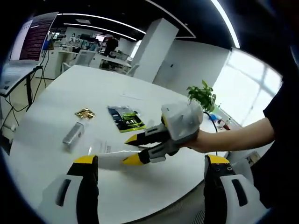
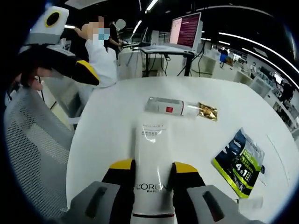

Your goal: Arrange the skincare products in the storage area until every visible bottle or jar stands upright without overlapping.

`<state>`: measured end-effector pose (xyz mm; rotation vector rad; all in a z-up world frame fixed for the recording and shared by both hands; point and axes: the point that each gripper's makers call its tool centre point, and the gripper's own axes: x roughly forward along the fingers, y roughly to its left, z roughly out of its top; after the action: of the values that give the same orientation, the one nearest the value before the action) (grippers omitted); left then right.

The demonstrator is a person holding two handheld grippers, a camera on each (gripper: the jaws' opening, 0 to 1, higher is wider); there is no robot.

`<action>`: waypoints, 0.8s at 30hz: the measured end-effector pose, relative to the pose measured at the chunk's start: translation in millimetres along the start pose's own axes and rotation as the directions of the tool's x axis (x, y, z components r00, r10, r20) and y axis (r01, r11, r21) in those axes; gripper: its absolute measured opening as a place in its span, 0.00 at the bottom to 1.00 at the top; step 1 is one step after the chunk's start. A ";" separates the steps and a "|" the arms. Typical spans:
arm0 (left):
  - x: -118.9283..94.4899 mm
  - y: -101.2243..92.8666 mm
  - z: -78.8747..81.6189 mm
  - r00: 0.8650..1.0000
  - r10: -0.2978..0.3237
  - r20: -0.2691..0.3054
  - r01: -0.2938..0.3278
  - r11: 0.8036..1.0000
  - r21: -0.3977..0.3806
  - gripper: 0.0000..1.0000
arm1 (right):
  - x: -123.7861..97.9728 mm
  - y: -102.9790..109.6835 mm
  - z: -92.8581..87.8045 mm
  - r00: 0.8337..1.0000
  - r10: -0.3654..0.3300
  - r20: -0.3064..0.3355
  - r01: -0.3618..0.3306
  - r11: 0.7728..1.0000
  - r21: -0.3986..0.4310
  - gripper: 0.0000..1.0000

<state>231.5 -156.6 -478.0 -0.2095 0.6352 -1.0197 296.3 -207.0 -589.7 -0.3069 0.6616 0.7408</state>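
My right gripper (image 2: 150,175) is clamped on the white L'Oréal squeeze tube (image 2: 152,154), lying flat on the white round tabletop (image 2: 117,107), its long axis running straight away from me along the jaws. My left gripper (image 1: 150,163) hangs with jaws apart. A clear bottle with a gold cap (image 2: 177,108) lies sideways beyond the tube.

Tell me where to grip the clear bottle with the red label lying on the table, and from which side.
Probably grip the clear bottle across its straight body near the red label, jaws closing over the two long sides from above. It lies flat on the white table, so the sides are free, and the gold packet sits at one end. The left gripper is open and free; the right gripper holds the white tube.
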 end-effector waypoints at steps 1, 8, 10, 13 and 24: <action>0.0 -0.1 1.2 1.000 0.001 0.008 0.000 1.000 -0.011 0.86 | -6.4 1.2 5.1 1.000 -0.010 0.024 0.009 1.000 0.009 0.22; 2.7 3.2 11.1 0.998 0.022 0.062 -0.016 0.996 -0.091 0.87 | -45.5 13.9 36.1 0.988 -0.047 0.148 0.039 0.998 0.058 0.22; 3.5 4.2 15.8 0.996 0.028 0.084 -0.019 0.993 -0.113 0.86 | -55.7 17.7 43.8 0.982 -0.056 0.179 0.044 0.997 0.070 0.22; 5.3 3.5 21.8 0.994 0.033 0.106 -0.018 0.990 -0.139 0.85 | -65.3 22.1 52.6 0.975 -0.059 0.213 0.046 0.997 0.069 0.22; 0.3 9.0 47.9 0.979 0.058 0.194 -0.019 0.981 -0.193 0.71 | -101.4 44.9 81.1 0.946 -0.057 0.318 0.043 0.998 0.053 0.22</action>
<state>266.1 -158.1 -443.6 -0.4603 0.5518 -0.8871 244.9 -189.4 -463.5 -0.1556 0.3609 0.7064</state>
